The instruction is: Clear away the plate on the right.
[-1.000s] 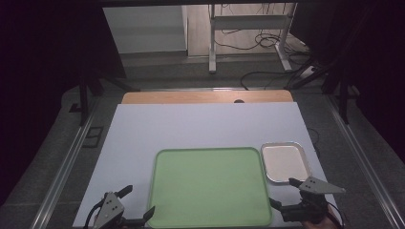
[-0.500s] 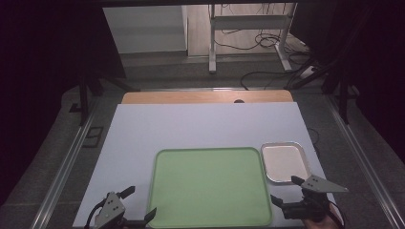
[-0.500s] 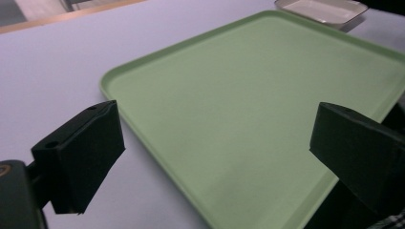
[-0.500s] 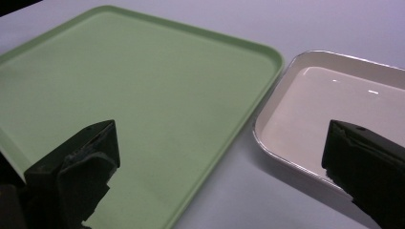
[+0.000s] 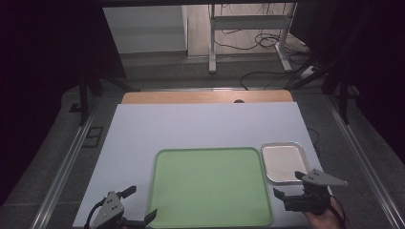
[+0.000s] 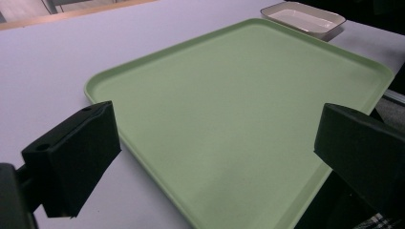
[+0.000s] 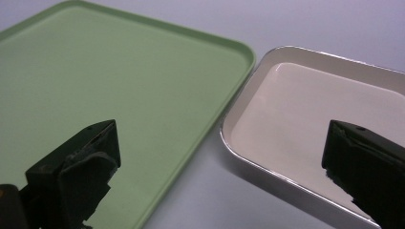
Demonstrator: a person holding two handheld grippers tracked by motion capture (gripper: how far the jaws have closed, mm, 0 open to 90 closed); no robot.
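Observation:
A large empty green tray lies on the white table near its front edge, with a small metal tray just to its right. My left gripper hovers open at the green tray's front left corner, jaws wide apart and nothing between them. My right gripper is open at the front right, over the gap between the green tray and the metal tray. The metal tray looks empty.
The white table top stretches away behind the trays, ending at a wooden strip. Metal rails run along both sides. Desk legs and cables lie on the floor beyond.
My right gripper has drifted slightly down and to the right, toward the table's front edge. The left gripper and both trays stay put.

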